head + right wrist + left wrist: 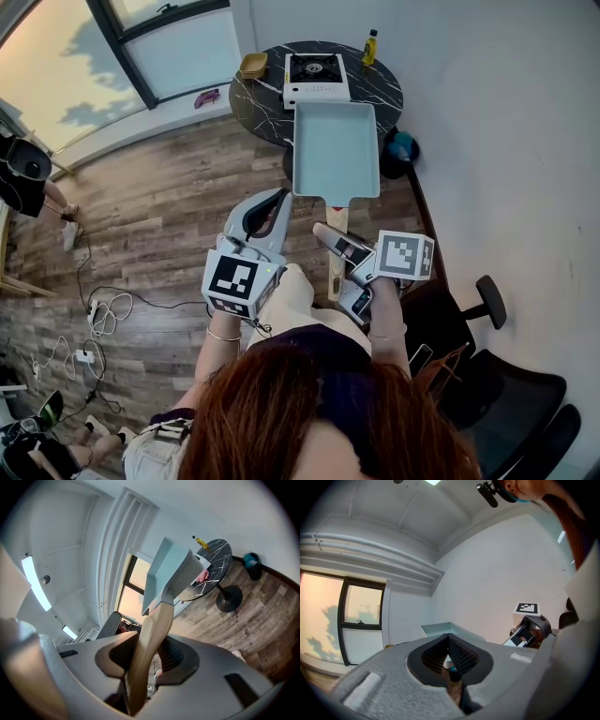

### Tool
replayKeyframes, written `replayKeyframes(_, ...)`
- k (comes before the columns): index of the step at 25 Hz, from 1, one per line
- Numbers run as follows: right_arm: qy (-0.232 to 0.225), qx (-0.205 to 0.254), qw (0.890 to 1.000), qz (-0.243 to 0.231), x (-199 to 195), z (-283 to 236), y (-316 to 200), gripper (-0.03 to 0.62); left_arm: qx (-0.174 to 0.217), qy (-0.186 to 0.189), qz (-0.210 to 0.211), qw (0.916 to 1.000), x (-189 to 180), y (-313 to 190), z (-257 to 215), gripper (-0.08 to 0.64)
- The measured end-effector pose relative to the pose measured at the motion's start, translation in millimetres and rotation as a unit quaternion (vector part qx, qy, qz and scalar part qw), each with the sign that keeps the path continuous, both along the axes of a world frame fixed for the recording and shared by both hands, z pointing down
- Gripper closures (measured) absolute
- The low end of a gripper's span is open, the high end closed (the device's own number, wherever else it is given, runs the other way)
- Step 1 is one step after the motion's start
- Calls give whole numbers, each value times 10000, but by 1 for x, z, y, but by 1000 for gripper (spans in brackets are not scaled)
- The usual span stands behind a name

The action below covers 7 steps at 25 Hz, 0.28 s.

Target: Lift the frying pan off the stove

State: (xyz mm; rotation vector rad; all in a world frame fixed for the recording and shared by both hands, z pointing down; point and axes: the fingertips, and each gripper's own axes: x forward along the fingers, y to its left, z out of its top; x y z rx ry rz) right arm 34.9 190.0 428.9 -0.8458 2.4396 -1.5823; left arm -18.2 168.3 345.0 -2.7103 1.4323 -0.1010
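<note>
The pale blue rectangular frying pan [336, 148] is hanging in the air, wooden handle [335, 253] toward the person; the white stove [316, 77] is sitting on the black bench [258, 108].

"What carries everything?"

"A round black marble table [258, 112], well ahead of the right gripper [325, 232]."

"And on it?"

"A white gas stove [315, 79] straight ahead, a yellow bottle [370, 47] right of it and a tan dish [253, 66] left of it."

"The wooden floor [159, 216]?"

"A bin [401, 148] by the table and cables [108, 307] out left of the left gripper [279, 197]."
</note>
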Motion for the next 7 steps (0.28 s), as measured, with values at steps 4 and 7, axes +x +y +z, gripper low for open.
replayKeyframes(4,8,-19,10000,28,0,2,-6,465,-30,-7,-2,10000,-1,-6,2,548)
replayKeyframes(7,32,-32,10000,55,2,4,-11,465,-59,-13,-1,10000,0,-11,5,548)
